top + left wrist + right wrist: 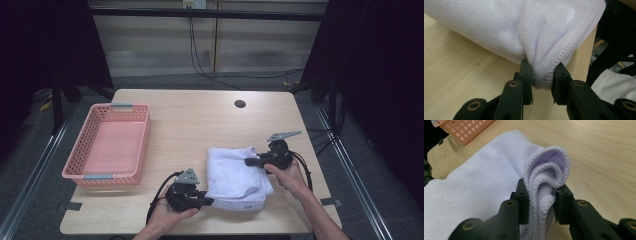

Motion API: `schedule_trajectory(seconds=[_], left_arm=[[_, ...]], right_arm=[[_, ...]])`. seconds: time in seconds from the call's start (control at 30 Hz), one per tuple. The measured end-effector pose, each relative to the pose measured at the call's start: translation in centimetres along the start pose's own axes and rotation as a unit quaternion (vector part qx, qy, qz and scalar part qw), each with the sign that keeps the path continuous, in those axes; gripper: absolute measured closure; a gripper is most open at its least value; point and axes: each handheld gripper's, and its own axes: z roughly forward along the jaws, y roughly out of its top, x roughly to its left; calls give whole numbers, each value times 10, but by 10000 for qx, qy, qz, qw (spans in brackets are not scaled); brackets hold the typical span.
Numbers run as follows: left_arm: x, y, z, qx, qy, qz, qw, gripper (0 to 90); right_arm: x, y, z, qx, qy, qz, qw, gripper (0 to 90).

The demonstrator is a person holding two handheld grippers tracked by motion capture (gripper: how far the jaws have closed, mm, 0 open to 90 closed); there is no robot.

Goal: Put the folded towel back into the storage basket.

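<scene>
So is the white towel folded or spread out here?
Folded. The white towel sits as a thick, layered bundle, and stacked hemmed edges show between the right tool's jaws.

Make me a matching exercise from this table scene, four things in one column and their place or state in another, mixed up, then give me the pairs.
Things:
1. white towel
2. pink basket
3. left gripper
4. right gripper

Places or states:
A. grips the towel's near corner
B. empty, at the table's left side
C. folded, held at two ends
D. grips the towel's far bunched end

Pairs: 1-C, 2-B, 3-A, 4-D
</scene>
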Motion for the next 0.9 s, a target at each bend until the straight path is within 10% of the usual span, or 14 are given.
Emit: schedule_trajectory(seconds=[0.9], left_arm=[[22, 10, -56, -249, 202, -10, 9995, 736]], right_arm=[[14, 52, 18, -209, 278, -268, 9990, 697]])
